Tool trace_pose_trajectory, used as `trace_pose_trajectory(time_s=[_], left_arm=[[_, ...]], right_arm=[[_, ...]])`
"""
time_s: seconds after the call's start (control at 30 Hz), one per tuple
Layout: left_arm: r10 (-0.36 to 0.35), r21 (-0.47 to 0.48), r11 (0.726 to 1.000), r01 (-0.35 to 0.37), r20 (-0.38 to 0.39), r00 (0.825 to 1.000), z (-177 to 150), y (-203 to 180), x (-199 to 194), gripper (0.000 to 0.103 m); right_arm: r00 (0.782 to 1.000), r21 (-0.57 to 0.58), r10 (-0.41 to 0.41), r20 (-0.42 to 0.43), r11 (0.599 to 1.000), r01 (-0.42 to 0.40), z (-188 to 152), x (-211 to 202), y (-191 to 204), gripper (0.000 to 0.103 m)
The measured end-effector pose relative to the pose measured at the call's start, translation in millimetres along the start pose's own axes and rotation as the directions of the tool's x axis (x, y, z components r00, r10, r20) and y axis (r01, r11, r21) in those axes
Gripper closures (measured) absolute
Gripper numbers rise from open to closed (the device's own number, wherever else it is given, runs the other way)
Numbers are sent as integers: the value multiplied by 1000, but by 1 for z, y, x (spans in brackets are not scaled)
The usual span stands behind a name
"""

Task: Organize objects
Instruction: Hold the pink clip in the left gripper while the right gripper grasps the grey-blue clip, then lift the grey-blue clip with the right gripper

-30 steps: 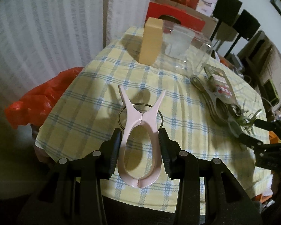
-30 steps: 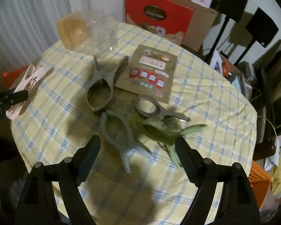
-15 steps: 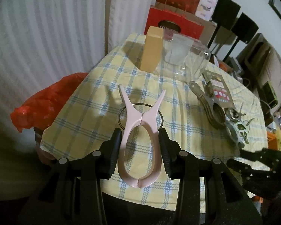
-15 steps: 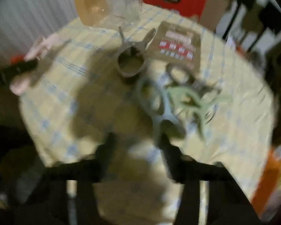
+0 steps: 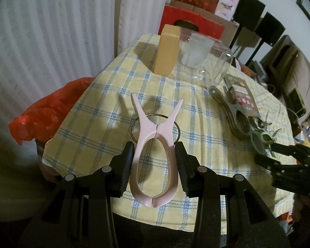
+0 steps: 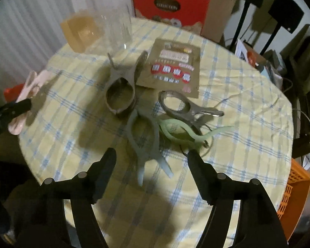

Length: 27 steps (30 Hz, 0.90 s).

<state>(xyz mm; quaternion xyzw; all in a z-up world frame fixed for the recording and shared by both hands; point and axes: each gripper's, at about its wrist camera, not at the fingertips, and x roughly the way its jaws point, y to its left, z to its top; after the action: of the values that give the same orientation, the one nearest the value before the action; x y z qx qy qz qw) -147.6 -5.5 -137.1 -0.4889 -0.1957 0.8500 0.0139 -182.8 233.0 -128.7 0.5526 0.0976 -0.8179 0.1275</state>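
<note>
Pink plastic fills my left gripper [image 5: 155, 161]: I have it clenched on a large pale-pink plastic clothes peg [image 5: 155, 155], pads pressing the two bowed sides of its loop so it cannot swing, with its handles and metal spring ring pointing away from me. I hold it off the yellow-and-blue checked tablecloth [image 5: 105, 111], near the cloth's near edge, because it seems the one peg already picked out of the lot.

My right gripper [image 6: 152, 165] grasps nothing. Its jaws have just been opening again and now stand wide over the blue-grey plastic peg [image 6: 143, 138], whose handle tips lie between the black fingers [image 6: 105, 167] without the pads touching them. I judge this is a line-up for the next pick.

Just beyond the blue-grey peg lies the rest of the heap: a pale-green plastic peg [image 6: 184, 130] tangled against a shiny metal clamp [image 6: 181, 107], and a taupe plastic peg [image 6: 122, 86] a little farther on. Beside the taupe one rests a flat brown printed card packet [image 6: 171, 66]. Farther still from the blue-grey peg, at the cloth's far side, stand a clear plastic container [image 6: 115, 26] and a tan box [image 6: 80, 31]; the container looks like the likely home for the pegs.
</note>
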Motion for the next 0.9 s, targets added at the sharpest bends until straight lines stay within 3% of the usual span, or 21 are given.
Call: trace_pose_trajectory(time_s=[0.07,0.17,0.23,0.27,0.57,0.7,0.8,0.9], left_arm=[[-18,-7,1000,18,-6,1000,0,2,1,65],[-1,-2,1000,1,-2,1000,1,2,2,65],[-9,-3,1000,9,-4,1000,1,1,2,65],[-11,-1,1000,11,-4,1000,1,1,1,65],[-26,43,999,26,3,1000,-2,-3,-14,65],[12,76,997,-12,2,1000,-10,-2,-21,65],[-36,123,992,35,5,999,-17,-3,-29,65],[4,181,983,-12,44,999,-27,-8,-46,66]], right_arm=[[1000,5,5,-6,1000,-5,1,7,0,28],[999,-22,-52,5,998,52,-1,10,6,31],[998,-40,-54,13,998,55,-3,8,11,55],[1000,-27,-10,8,1000,10,-5,7,11,59],[998,63,-7,67,998,3,-32,-12,14,60],[989,136,19,150,990,-40,-42,-45,13,60],[981,159,-4,194,987,-27,-52,-68,13,60],[970,147,-37,242,989,1,-69,-96,17,60]])
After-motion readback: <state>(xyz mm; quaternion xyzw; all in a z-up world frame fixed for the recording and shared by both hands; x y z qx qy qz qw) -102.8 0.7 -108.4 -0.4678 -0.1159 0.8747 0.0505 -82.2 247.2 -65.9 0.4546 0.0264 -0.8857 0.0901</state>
